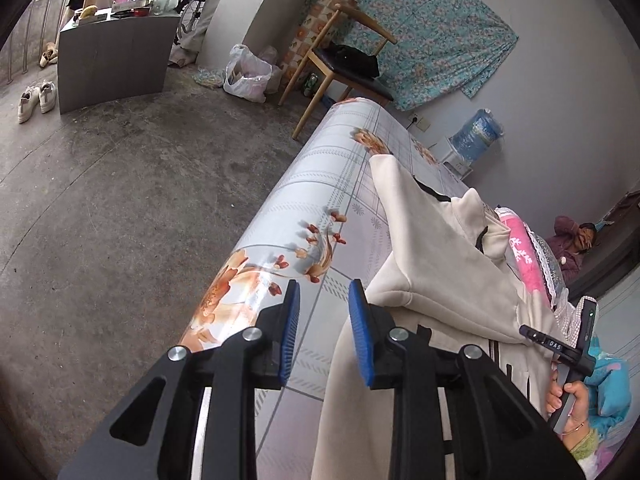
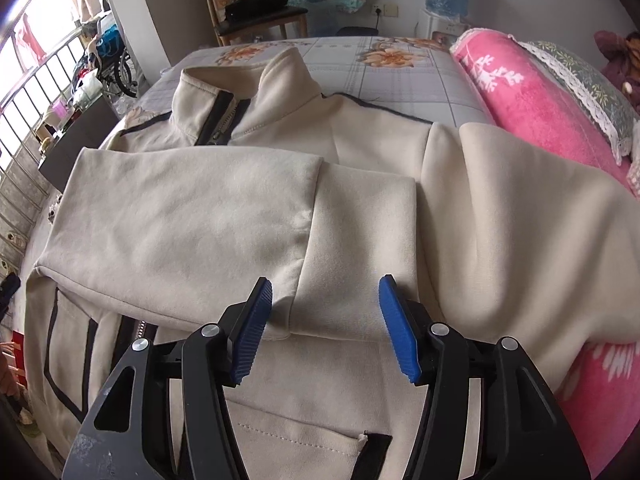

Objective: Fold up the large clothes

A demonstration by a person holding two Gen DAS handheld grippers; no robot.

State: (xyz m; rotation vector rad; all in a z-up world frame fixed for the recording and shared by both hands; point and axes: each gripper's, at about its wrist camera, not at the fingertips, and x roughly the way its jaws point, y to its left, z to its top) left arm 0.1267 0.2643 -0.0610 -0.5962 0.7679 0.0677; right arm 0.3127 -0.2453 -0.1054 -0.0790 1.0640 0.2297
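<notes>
jacket (image 2: 248,216) lying zip-up on the bed (image 2: 400,80), collar toward 12 o'clock — both sleeves already lying crossed over the chest | right tool (image 2: 326,320) hovering open over the cuffs, gripping nothing | left tool (image 1: 324,332) sitting partly open at the jacket's 9 o'clock edge, empty | body folds looking still undone — roughly halfway

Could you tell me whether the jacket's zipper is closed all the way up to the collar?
No: on the cream jacket the zipper lies open at the collar.
</notes>
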